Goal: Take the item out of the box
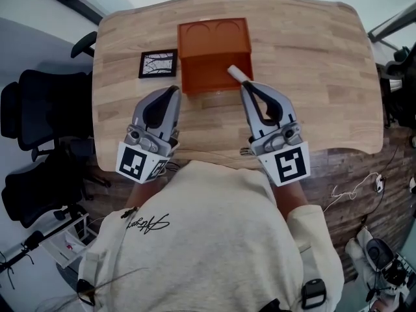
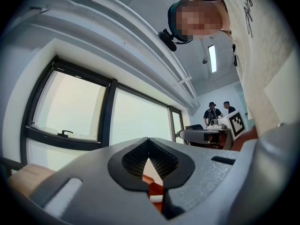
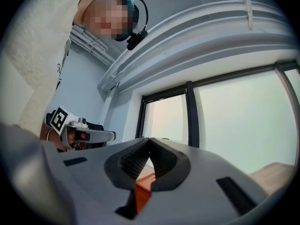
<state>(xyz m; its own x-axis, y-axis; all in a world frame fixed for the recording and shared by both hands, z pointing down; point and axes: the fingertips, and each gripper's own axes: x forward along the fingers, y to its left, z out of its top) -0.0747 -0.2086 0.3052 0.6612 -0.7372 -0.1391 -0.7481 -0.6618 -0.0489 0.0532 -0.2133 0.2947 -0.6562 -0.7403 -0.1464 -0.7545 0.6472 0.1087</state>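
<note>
Standing toward the far middle of the worktop (image 1: 312, 77), the orange box (image 1: 208, 70) is open at the top, so that its contents can be reached from above and from the near side. The white item (image 1: 235, 74) is found at the near right corner of the box. It lies at a slant across the rim, one end inside and the other projecting toward the person. It has not been taken out.

The left hand-held gripper (image 1: 174, 91) is held just near of the box's left corner, with its jaws clenched tip to tip and nothing between them. In its own view (image 2: 148, 140) only the orange box wall and a scrap of the white item (image 2: 156, 198) are seen through the gap behind the tips. The right hand-held gripper (image 1: 245, 86) is likewise clenched on nothing; in its own view (image 3: 150, 139) the tips meet and only the orange box (image 3: 140, 191) is visible beyond them. Its tip is placed just beside the projecting end of the item, though contact cannot be confirmed from above.

Both tools are pointed at the box from the near edge, one to each side. This placement is judged to suit an approach in which the right takes the item and the left is free to steady the box. No grasp is possible until the right jaws are parted — this is assessed as the outstanding step.

A black framed card (image 1: 158, 64) lies to the left of the box, well clear of the work.
</note>
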